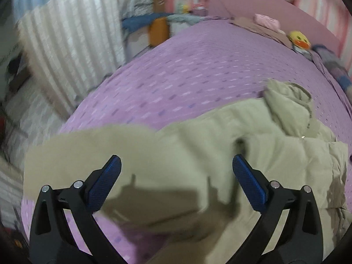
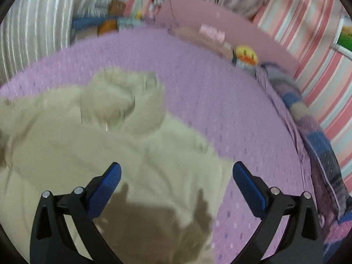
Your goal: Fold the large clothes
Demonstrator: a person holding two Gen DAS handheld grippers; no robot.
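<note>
1. A pale beige padded jacket [image 1: 220, 154] lies spread and rumpled on a bed [image 1: 187, 70] covered in a purple patterned sheet, nearer the foot edge than the pink headboard [image 1: 275, 6].
2. Its hood [image 2: 123, 101] is bunched towards the headboard end; a sleeve or side panel [image 1: 88, 151] stretches out flat towards the bed's left edge.
3. The left gripper [image 1: 176, 171] hovers over the sleeve with its jaws spread wide and nothing between them.
4. The right gripper [image 2: 176, 178] hovers over the jacket's right edge, jaws equally wide and holding nothing; its shadow falls on the fabric.
5. The jacket looks puffy, soft and light, likely to spring back and slide on itself when folded.
6. A firm pinch on a single-layer edge, such as a cuff, hem or shoulder seam, seems the surest hold.
7. A yellow plush toy [image 2: 245, 56] and a folded blanket [image 2: 308, 121] sit near the headboard and along the bed's right edge, well apart from the jacket.
</note>
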